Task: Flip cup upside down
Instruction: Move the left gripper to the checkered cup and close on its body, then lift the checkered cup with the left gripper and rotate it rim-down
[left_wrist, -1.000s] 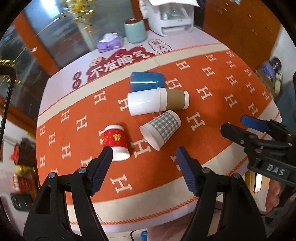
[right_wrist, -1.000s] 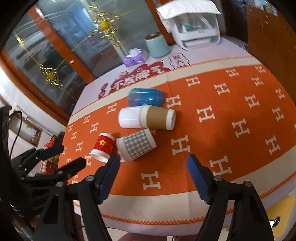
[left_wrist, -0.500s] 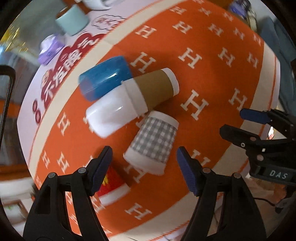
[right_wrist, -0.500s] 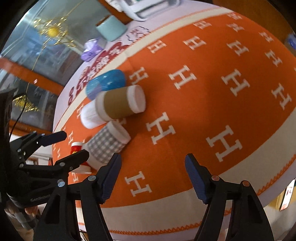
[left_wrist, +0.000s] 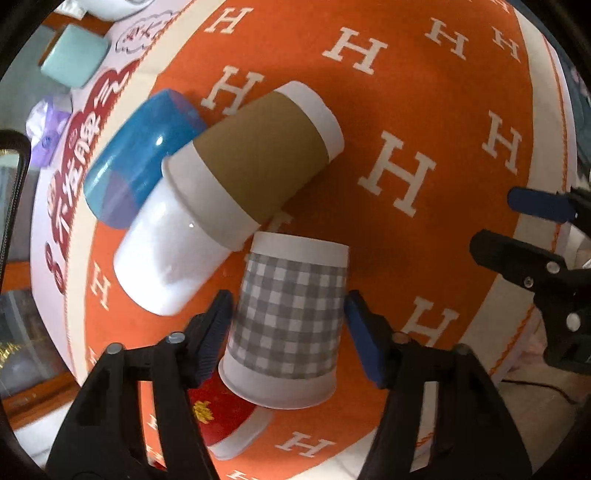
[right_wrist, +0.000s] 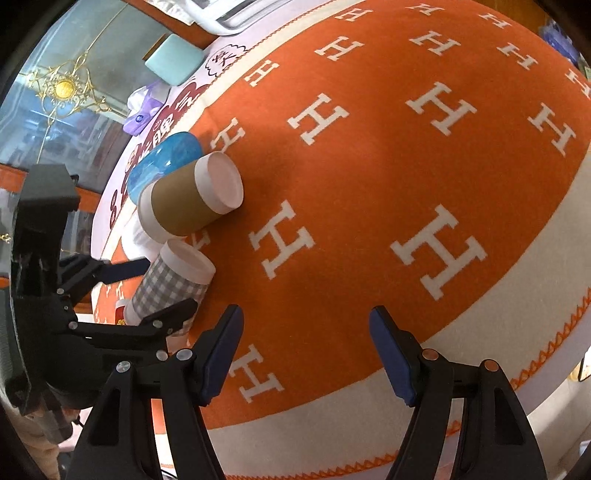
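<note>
A grey checked paper cup (left_wrist: 290, 317) lies on its side on the orange cloth, its base pointing away from me. My left gripper (left_wrist: 288, 332) is open with its two pads on either side of the cup, close to its walls. The cup also shows in the right wrist view (right_wrist: 173, 280), between the left gripper's fingers (right_wrist: 173, 314). My right gripper (right_wrist: 306, 350) is open and empty over bare cloth near the table's front edge.
A brown-sleeved cup (left_wrist: 258, 158) nested in a white cup (left_wrist: 166, 254) lies just beyond the checked cup. A blue cup (left_wrist: 140, 158) lies behind them. A red cup (left_wrist: 225, 417) stands under my left finger. A mint container (left_wrist: 74, 55) and purple tissue pack (left_wrist: 48, 125) sit far back.
My left gripper has moved forward and down, rotating, so that its open fingers now straddle the checked cup. My right gripper has moved lower over the cloth.
</note>
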